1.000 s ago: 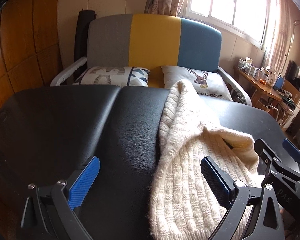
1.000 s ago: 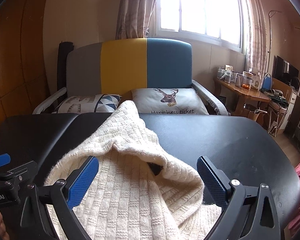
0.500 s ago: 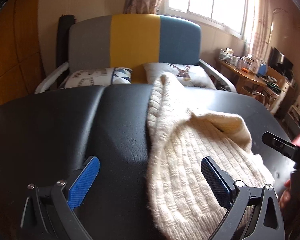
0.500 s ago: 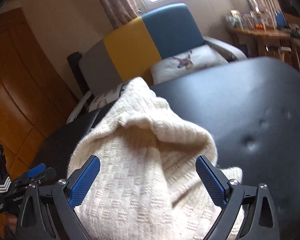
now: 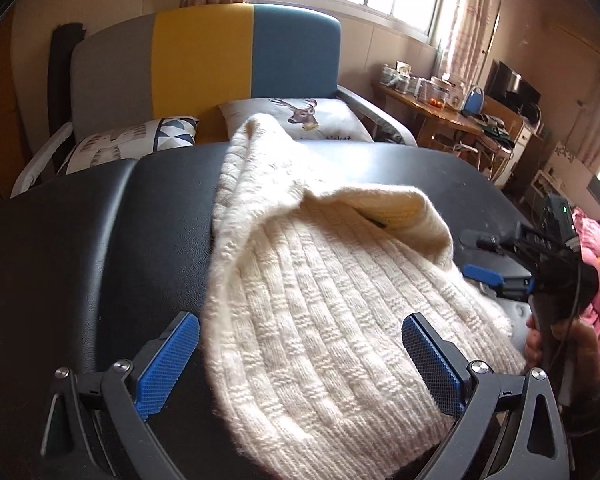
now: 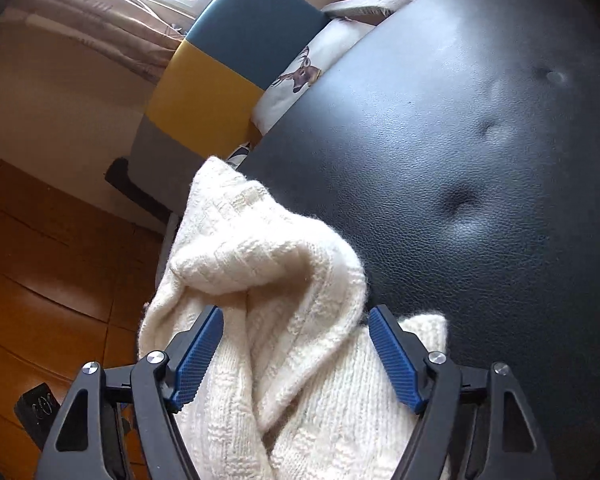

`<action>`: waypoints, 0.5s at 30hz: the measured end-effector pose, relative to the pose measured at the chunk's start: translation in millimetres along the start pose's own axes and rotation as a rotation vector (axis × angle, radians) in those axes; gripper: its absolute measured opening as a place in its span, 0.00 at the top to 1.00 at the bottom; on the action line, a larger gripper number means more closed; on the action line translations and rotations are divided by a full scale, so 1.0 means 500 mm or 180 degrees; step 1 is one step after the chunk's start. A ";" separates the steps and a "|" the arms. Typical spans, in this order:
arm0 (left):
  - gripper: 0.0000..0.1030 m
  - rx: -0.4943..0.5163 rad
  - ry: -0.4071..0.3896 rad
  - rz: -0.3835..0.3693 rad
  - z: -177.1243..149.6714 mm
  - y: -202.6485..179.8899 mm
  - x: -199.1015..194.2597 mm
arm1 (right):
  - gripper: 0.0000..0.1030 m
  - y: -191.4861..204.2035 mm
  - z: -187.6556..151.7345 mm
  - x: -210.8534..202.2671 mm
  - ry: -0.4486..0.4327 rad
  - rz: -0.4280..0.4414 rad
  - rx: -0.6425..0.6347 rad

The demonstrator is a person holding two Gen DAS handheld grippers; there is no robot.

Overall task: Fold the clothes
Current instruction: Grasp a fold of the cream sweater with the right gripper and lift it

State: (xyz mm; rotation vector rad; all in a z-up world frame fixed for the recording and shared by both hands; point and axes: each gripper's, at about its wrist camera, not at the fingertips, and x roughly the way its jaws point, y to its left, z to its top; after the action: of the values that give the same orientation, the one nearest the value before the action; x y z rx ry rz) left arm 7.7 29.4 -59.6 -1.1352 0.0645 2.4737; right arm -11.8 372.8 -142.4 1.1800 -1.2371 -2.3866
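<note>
Across the middle of the frame the cream sweater [image 5: 320, 300] lies on the black bench [image 5: 100, 220], with the right tool [image 6: 296, 356] half-open around its raised fold, probably to grip it, while the left tool [image 5: 300, 360] waits wide.

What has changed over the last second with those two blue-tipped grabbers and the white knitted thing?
The right gripper has rolled sideways and moved in on the cream sweater, its open fingers now straddling a raised fold without pinching it. The left gripper kept to its place, open over the sweater's near end; its view turned slightly right. The sweater stayed draped on the black padded table, hardly shifted.
</note>
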 end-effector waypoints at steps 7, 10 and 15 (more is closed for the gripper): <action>0.01 -0.0018 0.0230 -0.0129 -0.017 -0.013 0.032 | 0.63 -0.020 -0.023 0.008 -0.0065 0.0018 -0.0020; 0.01 -0.0051 0.0397 -0.0203 -0.027 -0.016 0.054 | 0.63 -0.020 -0.016 0.012 -0.0115 -0.0004 -0.0069; 0.01 -0.0037 0.0518 -0.0100 -0.043 -0.013 0.075 | 0.56 -0.022 0.007 0.035 -0.0098 0.0100 0.0026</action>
State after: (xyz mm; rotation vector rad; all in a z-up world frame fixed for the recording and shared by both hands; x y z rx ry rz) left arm 3.9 44.1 -100.5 -1.3302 0.0789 2.3528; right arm -23.9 372.8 -159.5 1.1218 -1.2666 -2.3882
